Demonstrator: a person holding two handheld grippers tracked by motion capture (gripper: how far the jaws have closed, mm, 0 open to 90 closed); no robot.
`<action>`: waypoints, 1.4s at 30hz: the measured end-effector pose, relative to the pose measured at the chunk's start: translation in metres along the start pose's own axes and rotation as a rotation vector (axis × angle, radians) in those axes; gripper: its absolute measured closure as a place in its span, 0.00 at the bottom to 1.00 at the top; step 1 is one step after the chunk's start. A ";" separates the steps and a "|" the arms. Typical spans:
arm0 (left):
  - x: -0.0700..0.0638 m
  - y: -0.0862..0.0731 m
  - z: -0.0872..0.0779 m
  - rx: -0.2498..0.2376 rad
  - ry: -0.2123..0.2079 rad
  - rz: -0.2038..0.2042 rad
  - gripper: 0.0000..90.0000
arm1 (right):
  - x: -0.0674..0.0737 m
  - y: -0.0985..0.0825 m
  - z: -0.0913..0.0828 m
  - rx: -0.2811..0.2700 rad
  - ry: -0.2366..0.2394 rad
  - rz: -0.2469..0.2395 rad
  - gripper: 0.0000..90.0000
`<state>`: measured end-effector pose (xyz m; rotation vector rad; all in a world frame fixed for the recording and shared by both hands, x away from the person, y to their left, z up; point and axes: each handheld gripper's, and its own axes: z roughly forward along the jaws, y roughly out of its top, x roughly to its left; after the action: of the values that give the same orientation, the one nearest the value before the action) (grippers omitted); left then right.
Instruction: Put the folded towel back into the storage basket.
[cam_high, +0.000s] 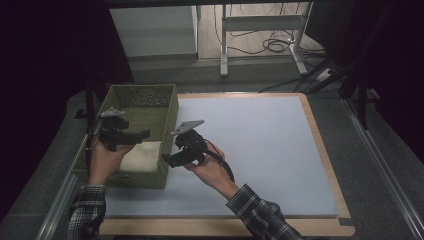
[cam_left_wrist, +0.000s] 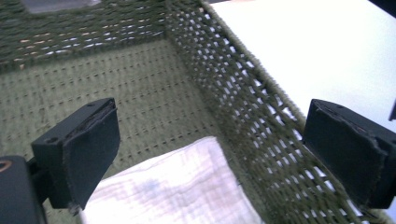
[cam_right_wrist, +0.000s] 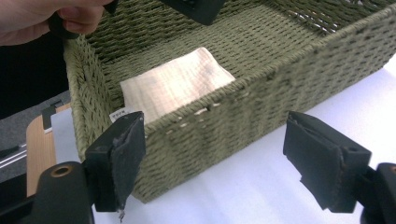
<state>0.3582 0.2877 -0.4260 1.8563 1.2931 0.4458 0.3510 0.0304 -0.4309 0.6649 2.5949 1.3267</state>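
Already the folded cloth (cam_high: 142, 157) lies in the near end of the basket (cam_high: 167, 100), so in the high view the placing looks done; the left gripper (cam_high: 142, 134) hangs over it and the right gripper (cam_high: 167, 159) sits just outside the basket's wall. Next, the left gripper view: its jaws stand wide apart, empty, above the cloth (cam_left_wrist: 177, 186). Last, the right gripper view: jaws spread, nothing between them, facing the basket (cam_right_wrist: 261, 98). What's left, I judge, is only pulling both hands clear.
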 end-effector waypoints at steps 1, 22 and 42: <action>-0.002 0.001 0.001 -0.001 -0.002 0.001 0.05 | -0.001 -0.001 -0.001 -0.004 0.004 0.005 0.23; -0.054 0.014 0.013 0.004 -0.067 0.100 0.02 | -0.024 -0.026 -0.032 0.010 0.015 0.012 0.11; -0.101 0.025 0.035 0.034 -0.082 0.191 0.00 | -0.048 -0.056 -0.065 0.027 -0.025 0.009 0.07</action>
<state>0.3554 0.1789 -0.4116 2.0148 1.0800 0.4451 0.3546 -0.0677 -0.4398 0.6941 2.5972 1.2802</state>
